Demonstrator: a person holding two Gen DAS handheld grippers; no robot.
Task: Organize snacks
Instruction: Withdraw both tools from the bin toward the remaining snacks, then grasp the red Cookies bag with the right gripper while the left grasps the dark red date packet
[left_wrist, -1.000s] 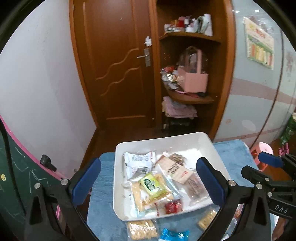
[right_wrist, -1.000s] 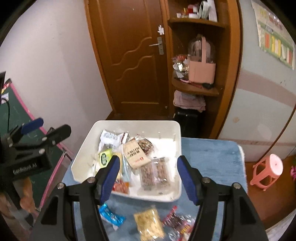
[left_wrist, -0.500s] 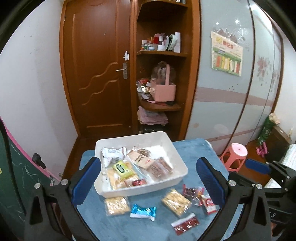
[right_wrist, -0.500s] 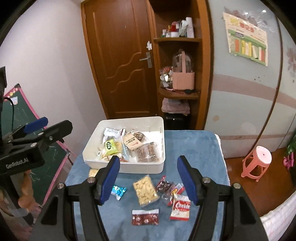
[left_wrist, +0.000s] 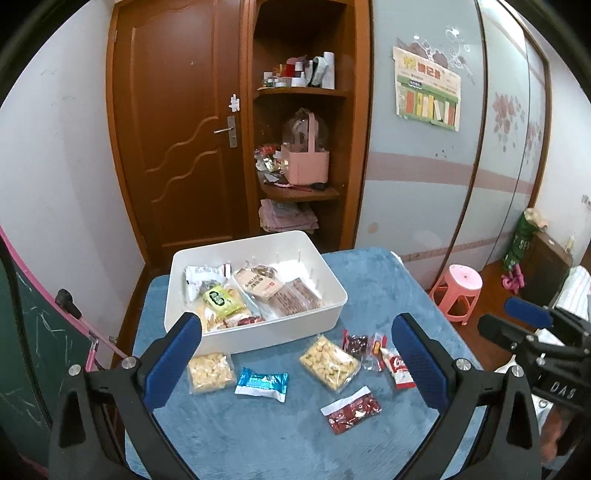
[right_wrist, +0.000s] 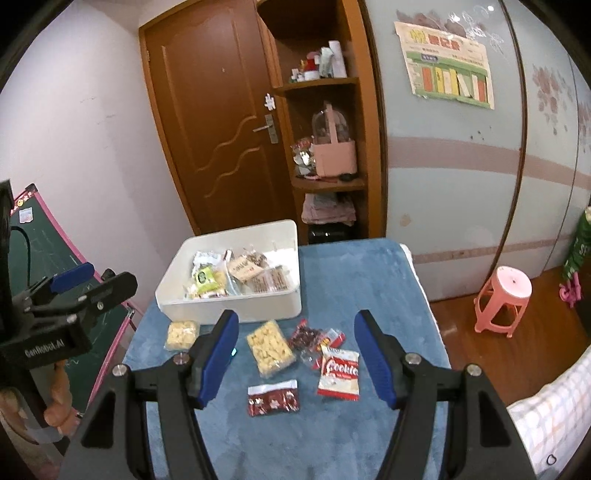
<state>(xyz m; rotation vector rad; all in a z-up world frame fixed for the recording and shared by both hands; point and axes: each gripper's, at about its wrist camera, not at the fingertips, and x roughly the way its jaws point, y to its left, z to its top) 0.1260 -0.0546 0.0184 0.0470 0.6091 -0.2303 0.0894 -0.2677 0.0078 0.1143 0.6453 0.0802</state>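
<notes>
On the blue cloth (left_wrist: 384, 280), loose packets are strung left to right just before the white bin (left_wrist: 332, 314), already part filled. The left gripper (left_wrist: 295, 354) is held wide open and empty above the blue packet (left_wrist: 263, 383). The right gripper (right_wrist: 295, 354), half open and empty, is nearer the cookie packet (right_wrist: 340, 373). Only the left view shows the blue packet whole.

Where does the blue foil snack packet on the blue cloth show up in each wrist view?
Left wrist: blue foil packet lies in full view, low centre, between the two fingers.
Right wrist: only a sliver peeks out beside the left-hand finger.
Shared landmark: white bin, just behind it.
</notes>
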